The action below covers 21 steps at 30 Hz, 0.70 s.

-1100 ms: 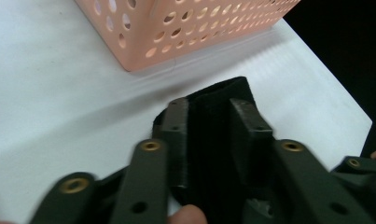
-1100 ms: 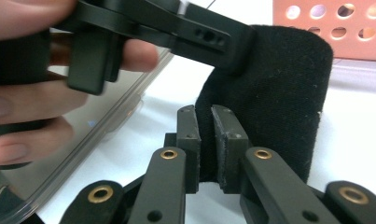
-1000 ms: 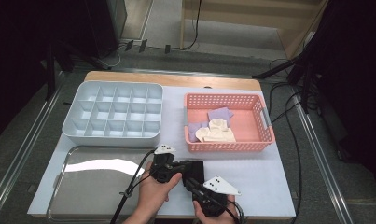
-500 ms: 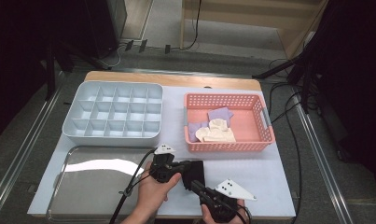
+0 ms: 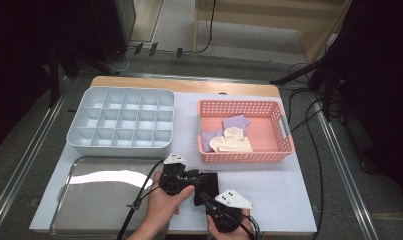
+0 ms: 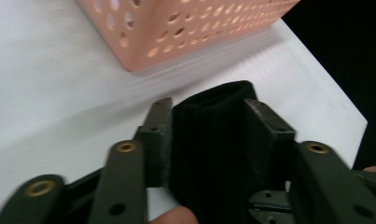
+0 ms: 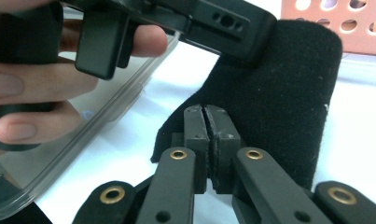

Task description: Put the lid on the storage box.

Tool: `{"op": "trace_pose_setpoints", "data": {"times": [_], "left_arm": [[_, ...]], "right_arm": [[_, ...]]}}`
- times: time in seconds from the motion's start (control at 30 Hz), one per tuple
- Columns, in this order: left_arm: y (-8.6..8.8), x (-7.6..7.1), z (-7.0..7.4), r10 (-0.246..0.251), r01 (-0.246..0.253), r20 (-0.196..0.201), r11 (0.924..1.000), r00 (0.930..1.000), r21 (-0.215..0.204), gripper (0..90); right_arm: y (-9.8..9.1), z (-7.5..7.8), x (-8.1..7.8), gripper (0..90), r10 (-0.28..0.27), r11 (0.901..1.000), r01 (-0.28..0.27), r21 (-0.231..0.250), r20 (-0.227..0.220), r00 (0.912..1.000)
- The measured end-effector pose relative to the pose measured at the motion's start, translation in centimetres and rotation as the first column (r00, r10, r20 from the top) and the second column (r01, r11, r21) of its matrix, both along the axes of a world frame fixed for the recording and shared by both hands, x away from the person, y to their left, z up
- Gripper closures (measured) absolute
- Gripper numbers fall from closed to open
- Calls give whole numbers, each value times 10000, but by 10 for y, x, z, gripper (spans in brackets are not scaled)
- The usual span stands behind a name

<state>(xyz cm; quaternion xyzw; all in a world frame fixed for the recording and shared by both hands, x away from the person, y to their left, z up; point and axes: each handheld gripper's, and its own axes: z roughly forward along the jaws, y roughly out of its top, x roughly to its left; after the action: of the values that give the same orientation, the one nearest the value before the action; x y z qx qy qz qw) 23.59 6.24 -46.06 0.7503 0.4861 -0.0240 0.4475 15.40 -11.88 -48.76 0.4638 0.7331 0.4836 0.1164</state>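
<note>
A black cloth [image 5: 209,181] lies bunched on the white table near the front edge. My left gripper [image 5: 201,180] reaches it from the left. In the left gripper view its jaws [image 6: 209,107] have just been opening and stand apart, with the black cloth [image 6: 209,154] filling the gap between them. My right gripper [image 5: 203,196] comes up from the front. Its pads [image 7: 206,112] are closed together at the near edge of the cloth [image 7: 279,93]. Whether fabric is pinched between them I cannot tell.
A pink basket [image 5: 289,145] at the right holds purple cloths [image 5: 235,122] and cream cloths [image 5: 231,143]. A pale compartment tray [image 5: 121,120] stands at the back left. A shiny metal tray [image 5: 99,200] lies at the front left, beside the left hand [image 7: 36,84].
The right gripper swung out to the right, then came back left to the cloth. The left hand stayed where it was.
</note>
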Motion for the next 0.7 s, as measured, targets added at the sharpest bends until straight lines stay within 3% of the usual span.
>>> {"op": "trace_pose_setpoints", "data": {"times": [0.17, 0.23, 0.33, 0.43, 0.53, 0.7], "left_arm": [[2, 3, -5, -81, 89, -482, 9998, 9988, 168, 387], [2, 5, -8, -122, 123, -809, 9999, 9967, 17, 349], [-1, 7, -14, -403, 380, -1324, 9991, 9904, -194, 345], [-2, 7, -16, -384, 330, -1473, 9987, 9883, -389, 346], [-2, 9, -19, -594, 462, -1854, 9961, 9809, -747, 421], [-4, 7, -18, -745, 590, -1756, 9940, 9816, -919, 611]], "right_arm": [[-2, -1, 1, 885, -34, 10000, 34, 63, -31, 10000], [-3, -1, 1, 886, -67, 9999, 67, 82, -21, 10000], [-4, -1, 2, 888, -96, 9999, 96, 69, -15, 10000], [-4, -1, 1, 893, -120, 9999, 120, 32, 20, 9999], [-4, -2, 1, 900, -176, 9998, 176, 1, 27, 9998], [-4, -3, 1, 900, -203, 9998, 203, 4, 17, 9998]]}}
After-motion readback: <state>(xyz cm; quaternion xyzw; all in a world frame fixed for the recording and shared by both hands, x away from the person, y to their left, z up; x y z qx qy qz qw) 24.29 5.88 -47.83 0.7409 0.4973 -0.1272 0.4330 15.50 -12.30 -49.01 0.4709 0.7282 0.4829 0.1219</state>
